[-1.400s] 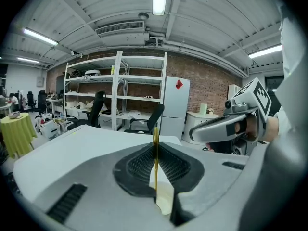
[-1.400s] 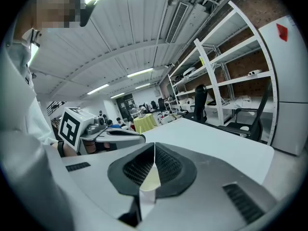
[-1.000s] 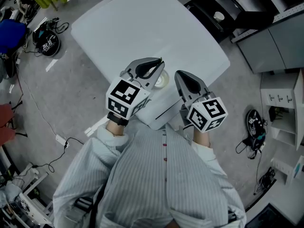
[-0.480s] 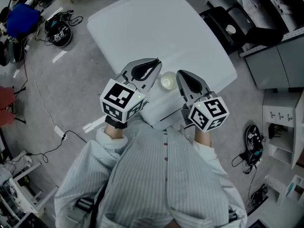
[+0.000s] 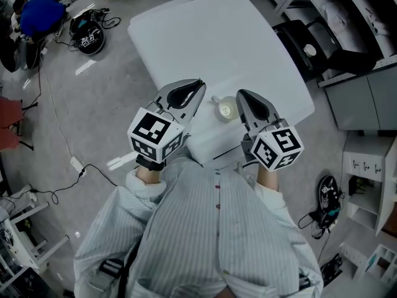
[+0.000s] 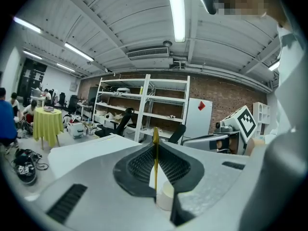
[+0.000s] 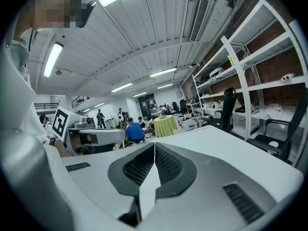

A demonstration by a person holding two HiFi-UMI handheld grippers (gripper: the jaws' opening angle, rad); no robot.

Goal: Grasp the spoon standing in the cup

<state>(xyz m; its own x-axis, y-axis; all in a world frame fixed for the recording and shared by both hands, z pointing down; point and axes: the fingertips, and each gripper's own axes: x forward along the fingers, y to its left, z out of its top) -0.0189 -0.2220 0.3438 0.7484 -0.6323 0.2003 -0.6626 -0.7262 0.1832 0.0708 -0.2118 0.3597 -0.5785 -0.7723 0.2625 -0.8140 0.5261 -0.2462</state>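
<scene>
A small pale cup (image 5: 226, 110) stands near the front edge of the white table (image 5: 205, 36), between my two grippers. In the left gripper view the cup (image 6: 166, 196) shows low down beyond the jaws. A thin yellow spoon (image 6: 155, 134) stands upright in it, seen through the narrow slit between them. My left gripper (image 5: 200, 82) hovers left of the cup, apart from it, jaws almost together with nothing pinched. My right gripper (image 5: 241, 94) hangs just right of the cup, shut and empty; its own view shows only the table past its jaws (image 7: 154, 146).
A black chair (image 5: 310, 42) and grey cabinets stand right of the table. Cables and a round black device (image 5: 90, 40) lie on the floor at the left. White shelving (image 6: 144, 100) and a table with a yellow cloth (image 6: 47, 124) stand further off.
The head view has shifted, so the table sits higher and further right. The cup, partly hidden under the left gripper's tip before, now shows fully between the two grippers. Both stay shut.
</scene>
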